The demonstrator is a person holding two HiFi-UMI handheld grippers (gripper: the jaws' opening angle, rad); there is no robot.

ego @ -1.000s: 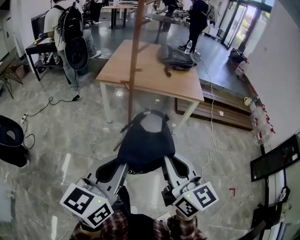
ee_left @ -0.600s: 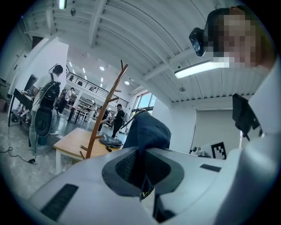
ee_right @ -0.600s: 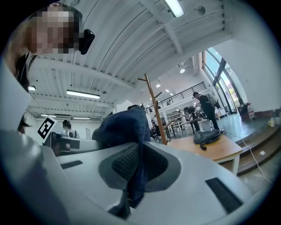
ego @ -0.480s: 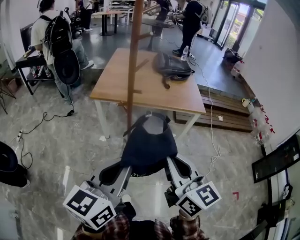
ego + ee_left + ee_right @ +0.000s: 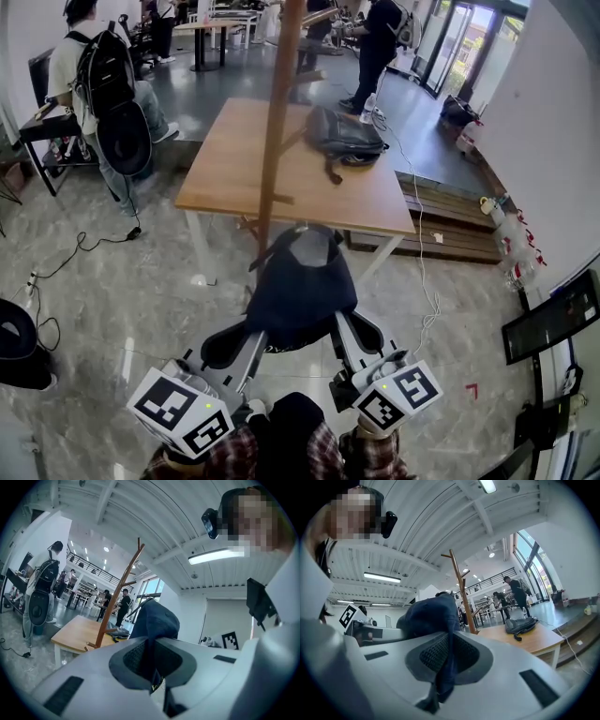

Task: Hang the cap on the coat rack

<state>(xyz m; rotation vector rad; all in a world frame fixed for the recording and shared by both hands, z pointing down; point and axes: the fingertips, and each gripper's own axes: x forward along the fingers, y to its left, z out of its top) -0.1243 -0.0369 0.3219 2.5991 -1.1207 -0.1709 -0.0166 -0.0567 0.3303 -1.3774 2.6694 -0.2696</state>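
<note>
A dark navy cap (image 5: 300,286) hangs between my two grippers, held up in front of me. My left gripper (image 5: 251,339) is shut on the cap's left rim (image 5: 152,634). My right gripper (image 5: 343,330) is shut on its right rim (image 5: 446,656). The wooden coat rack (image 5: 277,117) rises just beyond the cap, slightly left of it, with short pegs along its pole; it shows as well in the left gripper view (image 5: 115,599) and the right gripper view (image 5: 461,595). The cap's far edge lies close to the pole's lower part.
A wooden table (image 5: 244,173) stands behind the rack with a grey backpack (image 5: 345,133) on it. A person with a backpack (image 5: 103,80) stands at the far left, others farther back. Cables (image 5: 80,248) lie on the marble floor. Wooden steps (image 5: 450,220) are at right.
The view has shifted closer to the coat rack and table. Both grippers keep their hold on the cap, which now sits slightly nearer the pole.
</note>
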